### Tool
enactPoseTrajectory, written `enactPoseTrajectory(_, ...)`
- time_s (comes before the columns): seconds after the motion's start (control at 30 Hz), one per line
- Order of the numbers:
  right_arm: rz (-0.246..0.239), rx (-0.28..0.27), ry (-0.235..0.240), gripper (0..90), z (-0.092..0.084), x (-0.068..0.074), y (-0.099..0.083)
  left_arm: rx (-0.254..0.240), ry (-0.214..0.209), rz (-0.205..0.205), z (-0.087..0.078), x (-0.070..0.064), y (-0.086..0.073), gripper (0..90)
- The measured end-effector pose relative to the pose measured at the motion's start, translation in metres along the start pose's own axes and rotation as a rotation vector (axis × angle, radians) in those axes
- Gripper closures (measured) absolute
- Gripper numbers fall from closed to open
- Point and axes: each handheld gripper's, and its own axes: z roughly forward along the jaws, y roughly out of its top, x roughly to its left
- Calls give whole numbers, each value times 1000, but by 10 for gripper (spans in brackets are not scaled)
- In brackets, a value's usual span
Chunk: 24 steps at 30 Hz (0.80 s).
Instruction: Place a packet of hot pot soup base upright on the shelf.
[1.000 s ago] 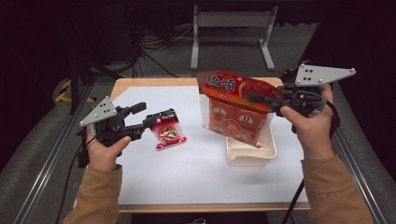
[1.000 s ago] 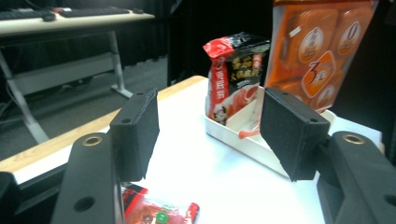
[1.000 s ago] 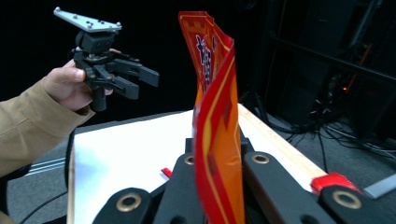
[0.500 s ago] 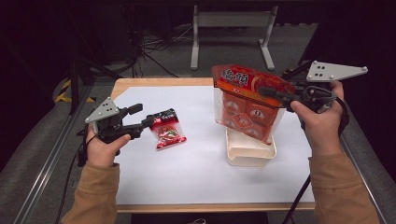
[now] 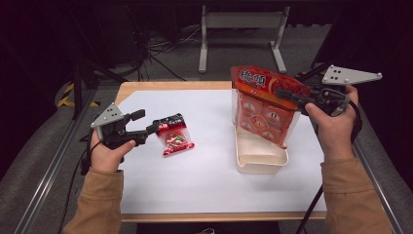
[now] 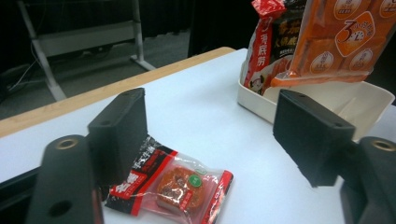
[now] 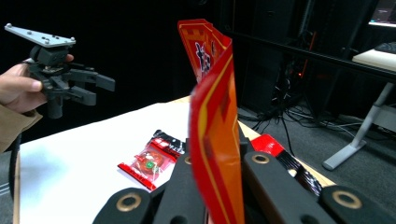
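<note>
A small red snack packet (image 5: 174, 134) lies flat on the white table top (image 5: 204, 175). My left gripper (image 5: 155, 127) is at its left end, low over the table. In the left gripper view the jaws (image 6: 210, 120) stand wide apart and have just been opening; the packet (image 6: 173, 184) lies between them, unpressed. My right gripper (image 5: 287, 96) is shut on the top edge of a large red-orange bag (image 5: 265, 105), which hangs upright over a white tray (image 5: 258, 158). In the right gripper view the bag (image 7: 215, 116) rises from the shut jaws (image 7: 215, 177), with the packet (image 7: 152, 164) and left gripper (image 7: 100, 88) beyond.
The tray (image 6: 369, 100) sits at the right of the table, near the right hand. A wooden edge (image 5: 175, 86) borders the far side. Behind the table stands a grey metal frame (image 5: 241, 22), with cables on the floor. Metal rails run along both table sides.
The right gripper has carried the large bag to the right, and it now hangs more upright over the tray. The left gripper's jaws have spread, and the hand has sunk a little.
</note>
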Motion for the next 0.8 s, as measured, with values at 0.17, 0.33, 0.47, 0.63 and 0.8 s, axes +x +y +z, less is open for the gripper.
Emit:
enactPoseTrajectory(0.17, 22, -13, -19, 897, 0, -4, -5, 14, 7, 3, 2, 0, -1, 202)
enactPoseTrajectory(0.33, 47, -21, -34, 897, 1, -6, -11, 29, 8, -12, 4, 0, -2, 155)
enactPoseTrajectory(0.47, 55, -11, -44, 897, 3, -6, -17, 30, 15, -5, 4, 0, -2, 148)
enactPoseTrajectory(0.63, 61, -10, -59, 897, 6, -7, -24, 32, 22, -5, 6, 0, -3, 133)
enactPoseTrajectory(0.8, 62, -1, -77, 896, 7, -7, -29, 38, 27, -6, 7, 0, -4, 114)
